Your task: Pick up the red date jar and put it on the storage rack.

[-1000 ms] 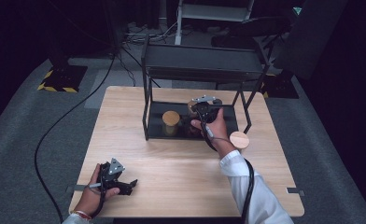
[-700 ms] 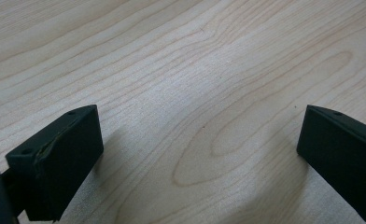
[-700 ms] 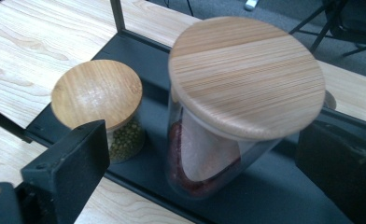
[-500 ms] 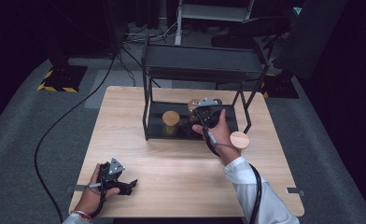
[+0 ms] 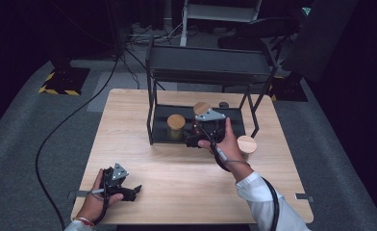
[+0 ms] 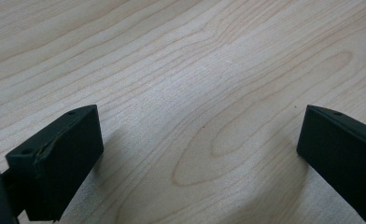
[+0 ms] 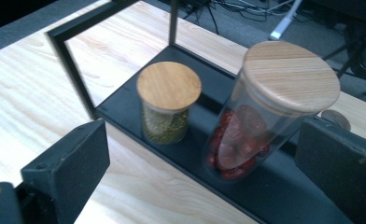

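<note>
Your right gripper (image 7: 204, 172), jaws wide and empty, faces a tall glass jar (image 7: 260, 116) of red fruit, wood-lidded, leaning left.

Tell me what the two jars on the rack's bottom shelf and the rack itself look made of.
Tall jar: clear glass by its see-through wall, red contents visible; lid pale wood, grain showing. Short jar: likewise glass, wood-grain lid, green contents. Rack: probably metal, thin square bars, matte black finish.

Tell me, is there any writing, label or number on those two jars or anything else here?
None can be read. The jar of green grains, the jar of red pieces, the black rack and the table carry no words. The black-and-yellow stripes on the floor are only a pattern.
</note>
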`<state>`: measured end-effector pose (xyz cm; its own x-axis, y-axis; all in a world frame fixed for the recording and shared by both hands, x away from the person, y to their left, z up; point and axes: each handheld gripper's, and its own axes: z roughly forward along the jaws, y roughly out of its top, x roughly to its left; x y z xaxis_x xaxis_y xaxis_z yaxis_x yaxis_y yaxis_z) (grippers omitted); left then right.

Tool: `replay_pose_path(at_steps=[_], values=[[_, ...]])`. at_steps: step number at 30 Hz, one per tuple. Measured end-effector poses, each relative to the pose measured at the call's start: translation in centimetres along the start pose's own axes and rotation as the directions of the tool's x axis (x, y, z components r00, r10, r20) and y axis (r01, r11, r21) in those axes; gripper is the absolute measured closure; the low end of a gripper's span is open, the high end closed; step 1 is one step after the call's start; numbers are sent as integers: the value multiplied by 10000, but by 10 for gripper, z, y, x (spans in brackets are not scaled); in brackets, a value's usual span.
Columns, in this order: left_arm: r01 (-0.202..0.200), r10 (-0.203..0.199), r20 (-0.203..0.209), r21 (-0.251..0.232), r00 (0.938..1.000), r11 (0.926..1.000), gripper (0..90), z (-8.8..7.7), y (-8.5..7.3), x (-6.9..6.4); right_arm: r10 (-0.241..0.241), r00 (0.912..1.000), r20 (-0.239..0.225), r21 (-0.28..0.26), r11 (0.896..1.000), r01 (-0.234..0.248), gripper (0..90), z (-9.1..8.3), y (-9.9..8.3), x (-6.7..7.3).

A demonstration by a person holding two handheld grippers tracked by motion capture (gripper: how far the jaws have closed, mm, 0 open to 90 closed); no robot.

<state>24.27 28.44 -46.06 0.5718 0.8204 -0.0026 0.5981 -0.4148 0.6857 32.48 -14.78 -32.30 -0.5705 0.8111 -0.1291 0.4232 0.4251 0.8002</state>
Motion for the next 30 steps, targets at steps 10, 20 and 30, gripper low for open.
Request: replay_pose_path(at_steps=[10,20,30], values=[[8,-8,-1,-3,10000,10000,0,0,0,0,-758,9966,-323,-43,9971,757,32,-12,-19,7],[11,-11,-3,0,10000,10000,0,0,0,0,-1594,9867,-307,-181,9871,1589,36,-16,-48,12],[19,-19,-12,6,10000,10000,0,0,0,0,-1897,9805,-508,-119,9818,1893,52,-16,-74,4]])
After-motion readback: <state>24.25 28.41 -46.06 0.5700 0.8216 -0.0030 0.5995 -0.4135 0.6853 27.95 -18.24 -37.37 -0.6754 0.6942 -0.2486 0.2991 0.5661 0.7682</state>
